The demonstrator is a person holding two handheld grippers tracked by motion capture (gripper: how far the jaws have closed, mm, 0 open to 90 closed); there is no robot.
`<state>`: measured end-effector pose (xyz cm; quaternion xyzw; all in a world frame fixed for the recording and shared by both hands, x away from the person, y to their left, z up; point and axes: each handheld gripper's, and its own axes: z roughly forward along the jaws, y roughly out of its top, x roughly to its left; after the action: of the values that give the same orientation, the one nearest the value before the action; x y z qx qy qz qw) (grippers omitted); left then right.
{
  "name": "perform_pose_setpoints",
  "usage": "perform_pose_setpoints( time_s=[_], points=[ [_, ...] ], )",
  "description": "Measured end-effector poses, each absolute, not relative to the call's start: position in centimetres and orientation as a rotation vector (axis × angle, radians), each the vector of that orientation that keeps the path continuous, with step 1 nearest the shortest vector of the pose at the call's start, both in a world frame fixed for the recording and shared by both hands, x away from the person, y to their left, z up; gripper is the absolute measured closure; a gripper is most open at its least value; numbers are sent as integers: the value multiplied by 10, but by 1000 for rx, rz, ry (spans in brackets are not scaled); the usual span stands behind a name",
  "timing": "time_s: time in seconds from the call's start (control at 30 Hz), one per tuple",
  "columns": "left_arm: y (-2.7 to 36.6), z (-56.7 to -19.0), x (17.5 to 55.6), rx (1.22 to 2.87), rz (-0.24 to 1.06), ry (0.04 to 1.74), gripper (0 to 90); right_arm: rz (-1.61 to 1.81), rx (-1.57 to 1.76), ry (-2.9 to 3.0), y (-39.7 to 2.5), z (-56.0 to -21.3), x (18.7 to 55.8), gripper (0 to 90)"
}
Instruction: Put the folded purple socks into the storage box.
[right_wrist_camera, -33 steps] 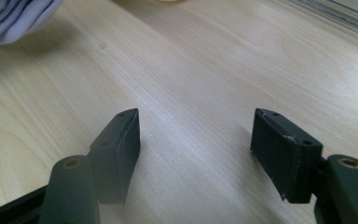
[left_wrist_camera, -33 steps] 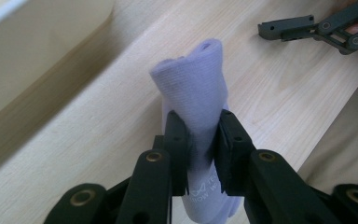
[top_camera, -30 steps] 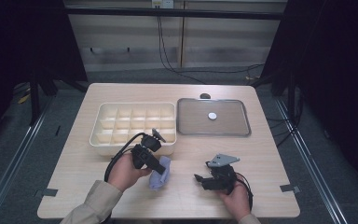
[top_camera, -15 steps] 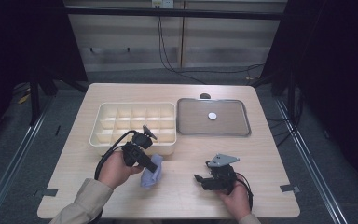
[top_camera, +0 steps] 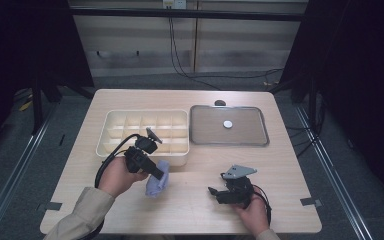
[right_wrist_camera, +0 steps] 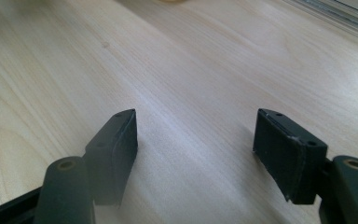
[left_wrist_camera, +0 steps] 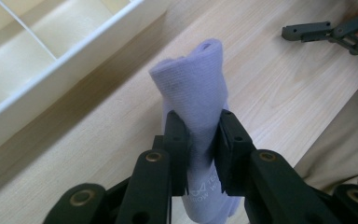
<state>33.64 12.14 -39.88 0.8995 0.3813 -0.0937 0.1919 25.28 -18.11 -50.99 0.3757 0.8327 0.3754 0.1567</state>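
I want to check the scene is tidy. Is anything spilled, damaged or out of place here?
Nothing stands out. The left gripper holds a rolled lilac cloth beside the divided tray. The right gripper rests open over bare table. One small white disc lies in the metal tray.

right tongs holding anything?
No: in the right gripper view the right tongs stand open over bare table, nothing between them.
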Motion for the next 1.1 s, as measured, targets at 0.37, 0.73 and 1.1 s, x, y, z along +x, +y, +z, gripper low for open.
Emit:
perform_pose_setpoints(
  time_s=[0.37,0.73,1.1],
  points=[
    [126,-390,340,2533,-256,1071,764,1074,1075,2386,-181,-510,253,295],
    [135,-376,344,2528,-238,1085,764,1074,1074,2387,-181,-510,253,293],
    [148,-362,350,2508,-223,1105,763,1076,1076,2386,-181,-510,253,292]
  ],
)
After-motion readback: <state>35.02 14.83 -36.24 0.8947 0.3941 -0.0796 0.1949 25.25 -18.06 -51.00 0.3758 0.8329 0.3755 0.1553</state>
